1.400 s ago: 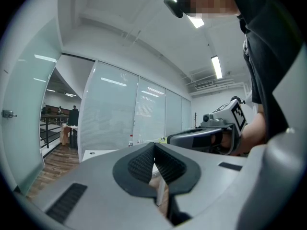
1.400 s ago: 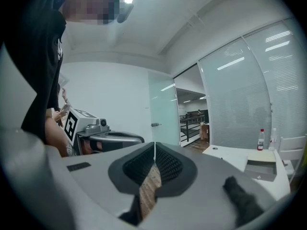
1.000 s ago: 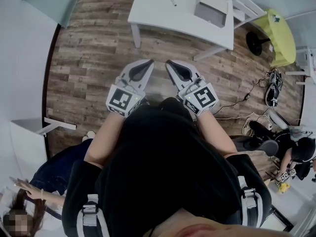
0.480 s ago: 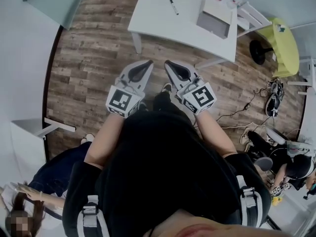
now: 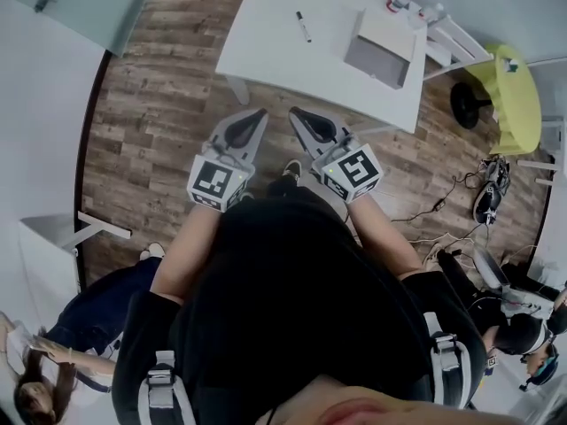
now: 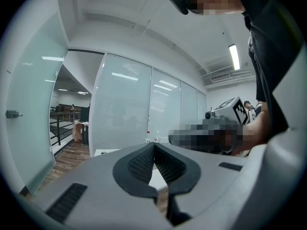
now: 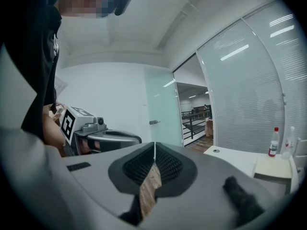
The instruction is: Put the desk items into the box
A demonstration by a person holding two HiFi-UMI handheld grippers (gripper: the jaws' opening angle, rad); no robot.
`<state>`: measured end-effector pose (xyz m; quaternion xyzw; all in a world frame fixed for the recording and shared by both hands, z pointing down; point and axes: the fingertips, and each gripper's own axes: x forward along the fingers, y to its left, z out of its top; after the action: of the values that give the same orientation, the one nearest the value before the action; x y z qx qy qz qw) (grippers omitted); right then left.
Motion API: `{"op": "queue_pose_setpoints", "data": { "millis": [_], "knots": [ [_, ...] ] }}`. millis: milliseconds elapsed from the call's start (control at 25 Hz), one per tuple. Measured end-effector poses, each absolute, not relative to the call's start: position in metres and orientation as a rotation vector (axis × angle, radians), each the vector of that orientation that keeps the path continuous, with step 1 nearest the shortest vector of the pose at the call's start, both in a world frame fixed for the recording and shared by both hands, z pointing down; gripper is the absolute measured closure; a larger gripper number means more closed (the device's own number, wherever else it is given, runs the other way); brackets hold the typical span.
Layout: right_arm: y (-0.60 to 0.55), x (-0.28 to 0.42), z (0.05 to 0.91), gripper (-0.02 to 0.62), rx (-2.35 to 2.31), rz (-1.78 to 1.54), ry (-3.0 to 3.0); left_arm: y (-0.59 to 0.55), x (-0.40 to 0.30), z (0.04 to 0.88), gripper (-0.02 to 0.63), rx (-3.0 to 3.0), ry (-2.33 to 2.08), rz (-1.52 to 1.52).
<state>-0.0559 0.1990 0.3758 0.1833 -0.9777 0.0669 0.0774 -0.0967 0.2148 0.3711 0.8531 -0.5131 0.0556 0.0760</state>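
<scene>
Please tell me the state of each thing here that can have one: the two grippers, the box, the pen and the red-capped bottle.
left gripper: shut, holding nothing.
right gripper: shut, holding nothing.
box: on the white table, seems open on top, not certain.
pen: lying flat on the table, outside the box.
bottle: upright, red cap on.

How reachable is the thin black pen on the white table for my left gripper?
Probably not yet: the left gripper hangs over wooden floor short of the white table; the thin black pen lies farther in.
</scene>
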Motion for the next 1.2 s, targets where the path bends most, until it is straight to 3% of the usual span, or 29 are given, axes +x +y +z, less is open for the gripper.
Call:
{"op": "queue_pose_setpoints", "data": {
  "millis": [600, 1200],
  "knots": [
    [0.115, -0.013, 0.382, 0.575, 0.485, 0.239, -2.930, 0.136, -0.048, 0.383, 0.595, 2.512, -1.562, 0.223],
    [0.034, -0.024, 0.401, 0.575, 0.574, 0.245, -2.862, 0.050, -0.069, 0.401, 0.595, 2.544, -1.490, 0.222]
  ]
}}
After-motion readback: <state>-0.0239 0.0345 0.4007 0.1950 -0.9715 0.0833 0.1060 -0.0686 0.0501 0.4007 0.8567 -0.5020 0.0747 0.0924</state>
